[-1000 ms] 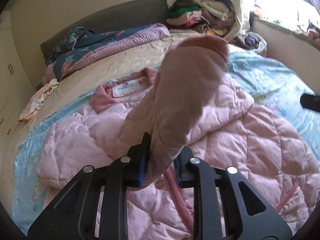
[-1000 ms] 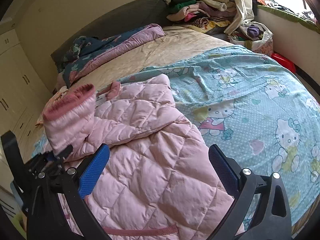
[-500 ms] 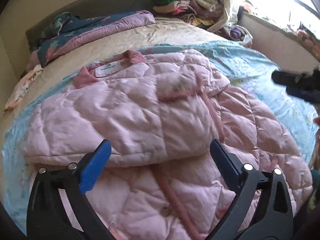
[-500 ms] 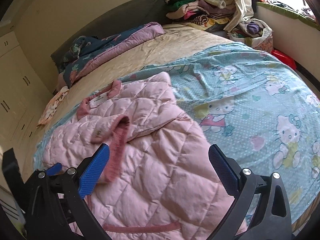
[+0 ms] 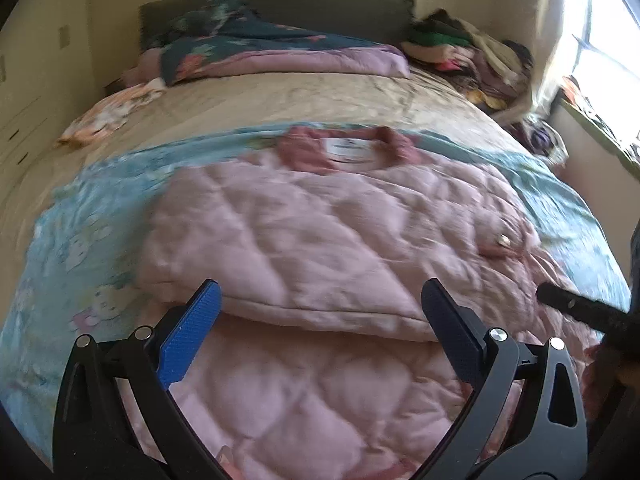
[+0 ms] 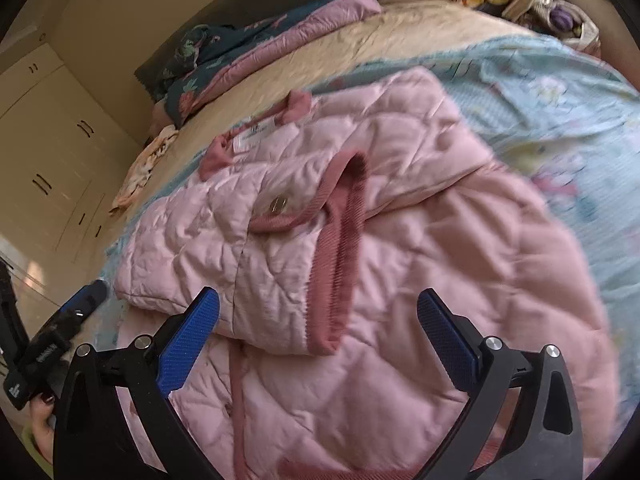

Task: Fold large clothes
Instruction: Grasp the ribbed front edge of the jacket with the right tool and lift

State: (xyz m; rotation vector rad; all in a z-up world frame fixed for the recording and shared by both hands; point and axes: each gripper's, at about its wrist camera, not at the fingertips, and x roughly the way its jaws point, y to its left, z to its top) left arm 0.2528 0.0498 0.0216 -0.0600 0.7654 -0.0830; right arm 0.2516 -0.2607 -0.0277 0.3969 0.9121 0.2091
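Observation:
A pink quilted jacket (image 5: 320, 240) lies spread on the bed, collar and white label (image 5: 348, 148) at the far end. One sleeve is folded across its body, the ribbed cuff (image 6: 340, 248) lying on top. My left gripper (image 5: 320, 332) is open and empty, hovering just above the jacket's near part. My right gripper (image 6: 318, 332) is open and empty above the folded sleeve and cuff. The left gripper also shows at the left edge of the right wrist view (image 6: 60, 328).
The jacket rests on a light blue cartoon-print sheet (image 6: 560, 92) over a beige bed (image 5: 280, 100). A rolled floral duvet (image 5: 260, 52) and a pile of clothes (image 5: 468, 52) lie at the headboard. White cabinets (image 6: 52, 152) stand to the left.
My left gripper let go of the sleeve, which now lies folded across the jacket. Both grippers stay open; the left swung left, the right moved closer over the jacket.

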